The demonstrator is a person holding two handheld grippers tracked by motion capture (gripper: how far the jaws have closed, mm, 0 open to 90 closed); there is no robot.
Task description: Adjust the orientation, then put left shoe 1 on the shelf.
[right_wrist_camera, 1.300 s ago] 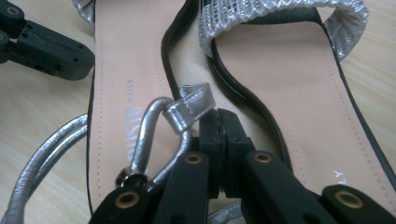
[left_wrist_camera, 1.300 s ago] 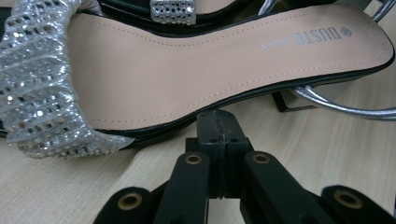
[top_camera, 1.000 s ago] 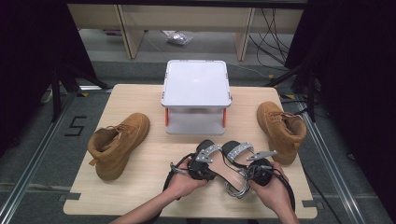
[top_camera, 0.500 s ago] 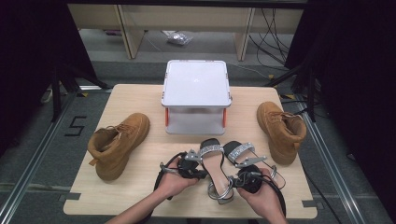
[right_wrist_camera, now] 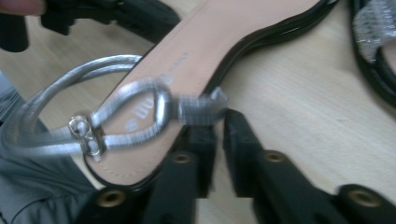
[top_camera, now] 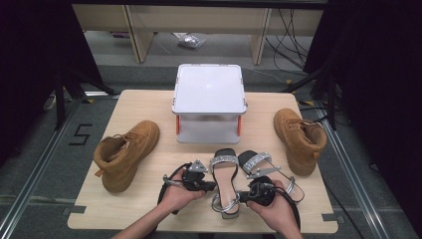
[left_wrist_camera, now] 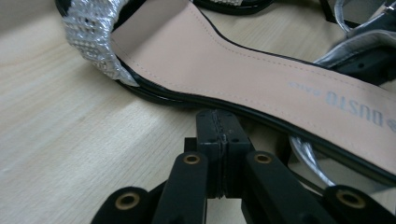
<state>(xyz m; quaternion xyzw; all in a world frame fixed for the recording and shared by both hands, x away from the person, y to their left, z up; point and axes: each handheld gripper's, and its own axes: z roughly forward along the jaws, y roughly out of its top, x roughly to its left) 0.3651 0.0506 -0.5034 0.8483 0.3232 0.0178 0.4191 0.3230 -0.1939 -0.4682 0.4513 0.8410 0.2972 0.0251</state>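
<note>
While the white two-tier rack point(top_camera: 209, 102) stands at the back of the bench point(top_camera: 149, 107), you work just in front of it. One tan boot point(top_camera: 125, 153) lies to the rack's left and its twin point(top_camera: 299, 137) to the right, both where they lay a second ago. Nearer you than the rack, the two black sandals point(top_camera: 226, 177) have come down onto the wood side by side, toes toward the rack; earlier they rode higher and closer to it. Your left tongs point(top_camera: 211, 186) are together, empty, against the sandal's edge. Your right tongs point(right_wrist_camera: 218, 137) have just been opening, a small gap with nothing between, beside the silver ankle strap point(right_wrist_camera: 116, 116). The placing looks done; release is under way.
</note>
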